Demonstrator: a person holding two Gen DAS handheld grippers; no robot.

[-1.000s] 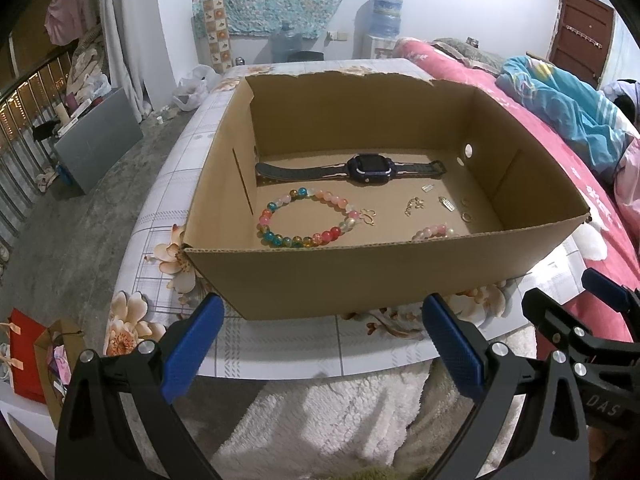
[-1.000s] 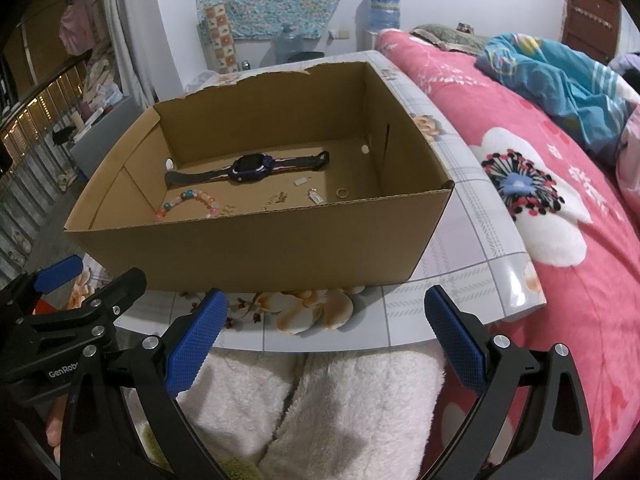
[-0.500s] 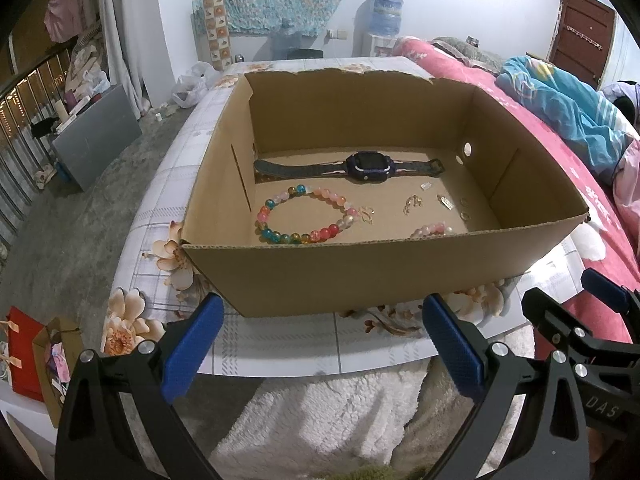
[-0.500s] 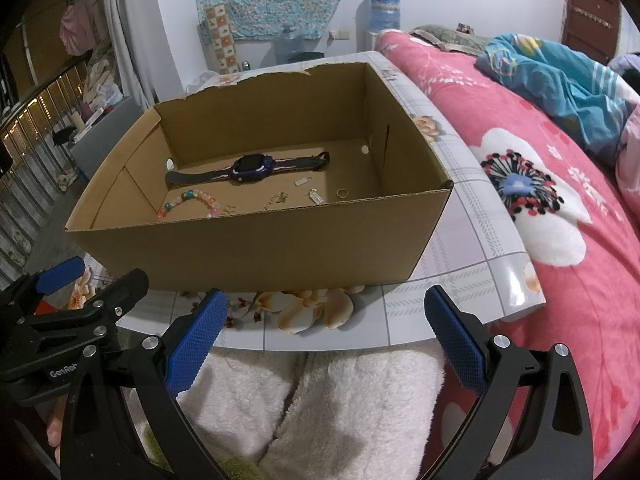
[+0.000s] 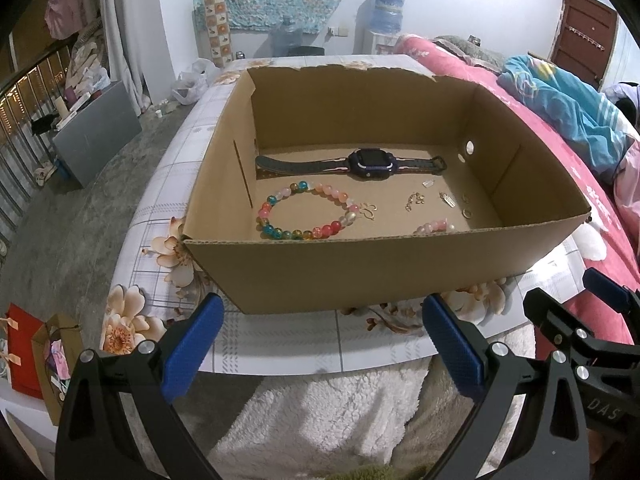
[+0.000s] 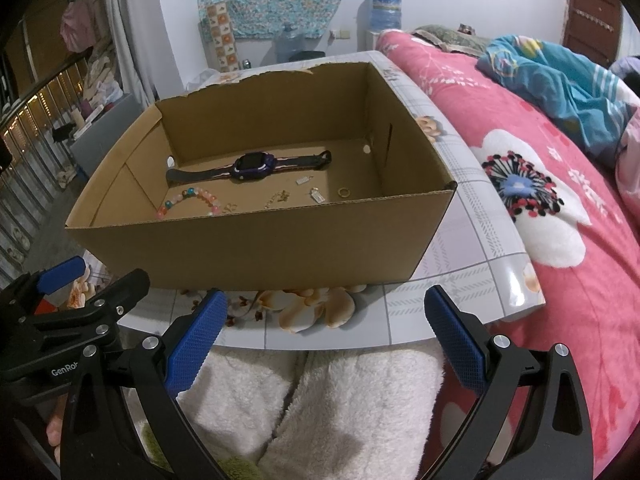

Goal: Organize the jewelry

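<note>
An open cardboard box (image 5: 340,276) (image 6: 240,252) stands on a floral-tiled table. Inside lie a dark wristwatch (image 5: 368,164) (image 6: 252,166), a multicoloured bead bracelet (image 5: 304,212) (image 6: 192,200), a pink bead bracelet (image 5: 434,226) partly hidden by the near wall, a gold ring (image 6: 344,192), small gold chain pieces (image 5: 414,200) (image 6: 278,198) and small silver tags (image 5: 448,200) (image 6: 316,195). My left gripper (image 5: 320,350) and right gripper (image 6: 326,338) are both open and empty, held in front of the box's near wall, over the table edge.
The table (image 6: 472,248) ends just behind the grippers, with white fluffy fabric (image 6: 320,408) below. A pink floral bed (image 6: 560,200) lies to the right. The concrete floor (image 5: 80,200), a red bag (image 5: 24,352) and a grey box (image 5: 96,140) are on the left.
The left wrist view has risen slightly, showing a bit more of the box floor. The right gripper has hardly moved. The jewelry is unmoved.
</note>
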